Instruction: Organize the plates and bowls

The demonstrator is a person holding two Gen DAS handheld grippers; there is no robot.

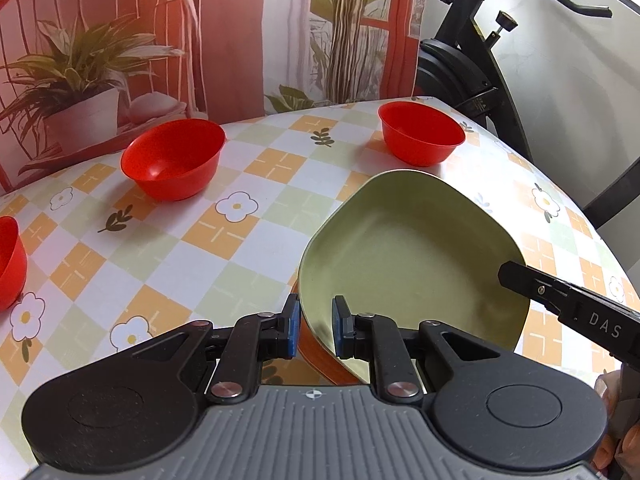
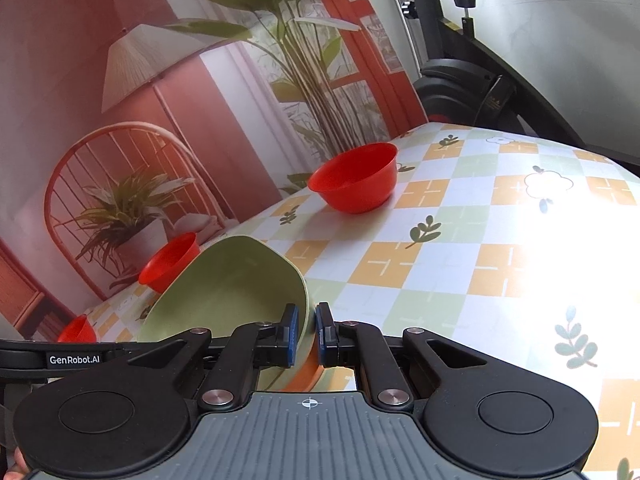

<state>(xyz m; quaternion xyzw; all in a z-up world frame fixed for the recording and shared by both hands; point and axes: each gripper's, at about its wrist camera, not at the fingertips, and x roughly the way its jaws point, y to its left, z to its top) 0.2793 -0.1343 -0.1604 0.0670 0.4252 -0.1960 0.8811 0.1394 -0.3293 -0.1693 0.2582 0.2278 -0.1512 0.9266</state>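
The left hand-held gripper (image 1: 315,330) is showing a grey ribbed body at its base, marked with a small white crosshair in the middle. Two black rounded housings are sitting on either side of that body, each with a raised disc. Black linkage arms with silver rivets are running forward from them to two fingers faced with blue pads (image 1: 293,330).

The right hand-held gripper (image 2: 306,336) is looking the same: grey ribbed base, white crosshair, black housings, silver rivets, blue pads (image 2: 292,334). In the left wrist view its black finger is carrying white letters "DAS" and a small screw. In the right wrist view a black bar to its left is reading "GenRobot.AI".
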